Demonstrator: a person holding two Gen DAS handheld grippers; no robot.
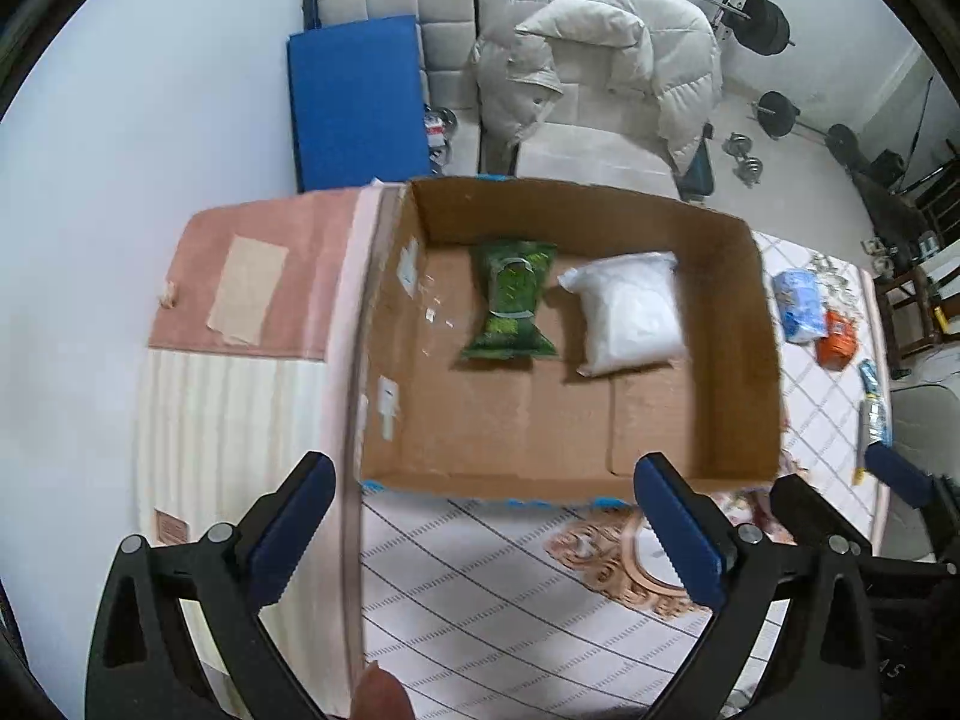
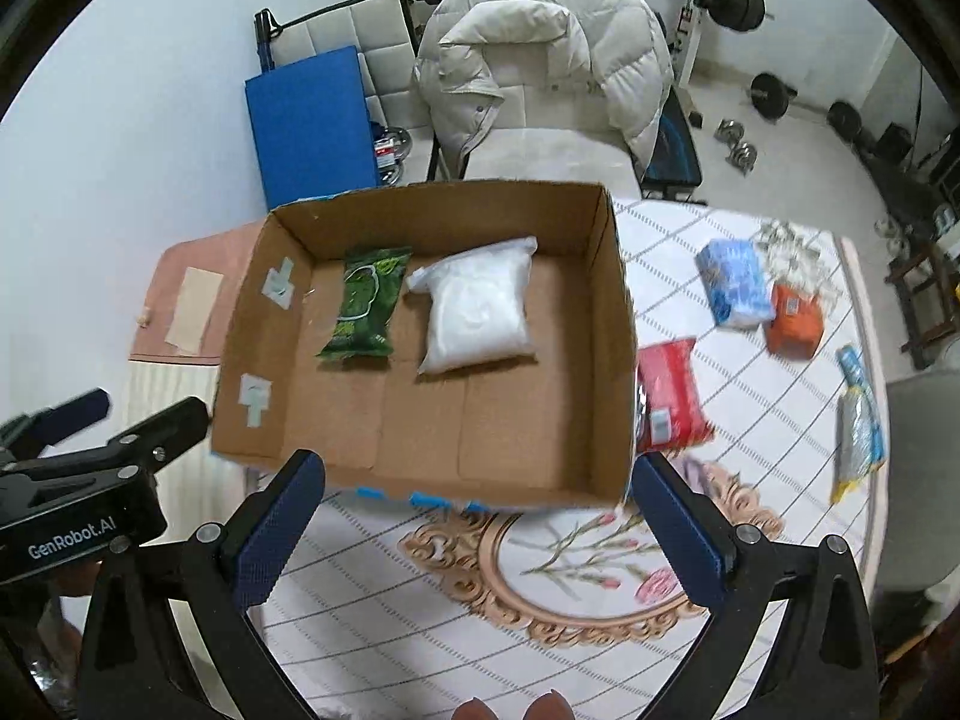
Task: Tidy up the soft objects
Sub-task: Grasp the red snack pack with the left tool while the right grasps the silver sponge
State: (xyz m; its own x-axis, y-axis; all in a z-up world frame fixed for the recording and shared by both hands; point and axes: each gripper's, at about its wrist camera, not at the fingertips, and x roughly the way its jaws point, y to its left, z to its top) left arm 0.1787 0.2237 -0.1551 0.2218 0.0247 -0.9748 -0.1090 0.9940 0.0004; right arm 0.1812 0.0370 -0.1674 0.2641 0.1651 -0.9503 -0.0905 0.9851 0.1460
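An open cardboard box (image 1: 762, 360) (image 2: 618, 324) stands on the patterned tablecloth. Inside lie a green packet (image 1: 513, 306) (image 2: 363, 306) and a white soft bag (image 1: 630, 312) (image 2: 477, 312). Right of the box lie a red pack (image 2: 669, 399), a blue pack (image 2: 735, 282) (image 1: 798, 306), an orange pack (image 2: 795, 321) (image 1: 837, 339) and a blue-yellow packet (image 2: 858, 426) (image 1: 873, 414). My left gripper (image 1: 486, 528) is open and empty, before the box's near wall. My right gripper (image 2: 480, 528) is open and empty, also before the box. The left gripper shows in the right wrist view (image 2: 102, 420).
A white puffer jacket (image 2: 540, 66) drapes a chair behind the table. A blue mat (image 2: 309, 120) leans on the wall. Barbell and weights (image 2: 744, 0) stand at the back. A pink cabinet (image 1: 252, 276) sits left of the table.
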